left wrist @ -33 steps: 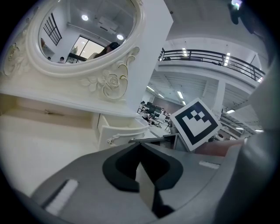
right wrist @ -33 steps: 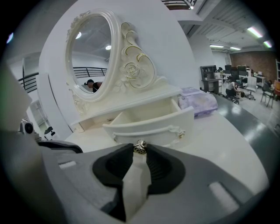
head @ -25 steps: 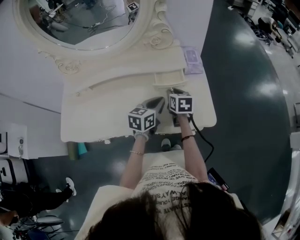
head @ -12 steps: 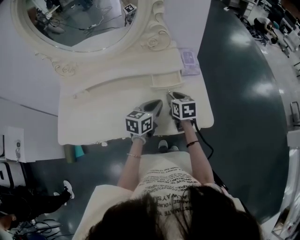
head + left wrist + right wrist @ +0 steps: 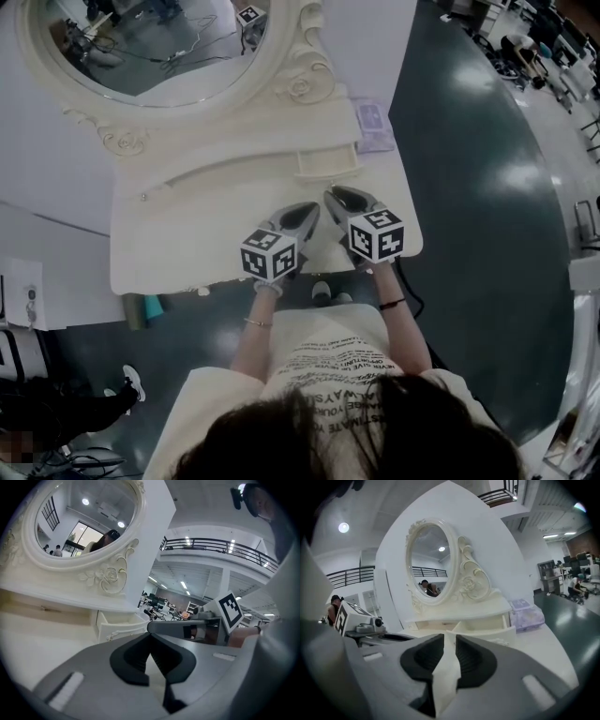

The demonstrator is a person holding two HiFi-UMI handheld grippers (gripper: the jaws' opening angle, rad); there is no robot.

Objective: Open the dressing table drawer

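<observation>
Head view: drawer [image 5: 328,161] out, twelve o'clock of right gripper [image 5: 332,193]; its empty jaws part-open, just closing. Left gripper [image 5: 311,207] closed, empty. Likely done; retreat next.

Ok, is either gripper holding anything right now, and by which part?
Nothing is held. On the right gripper the jaws, having just been closing, stand apart with nothing between; on the left gripper they meet, empty. The drawer is open, untouched.

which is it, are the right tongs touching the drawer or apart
Apart. Head view shows bare tabletop between the right tongs and the open drawer.
</observation>
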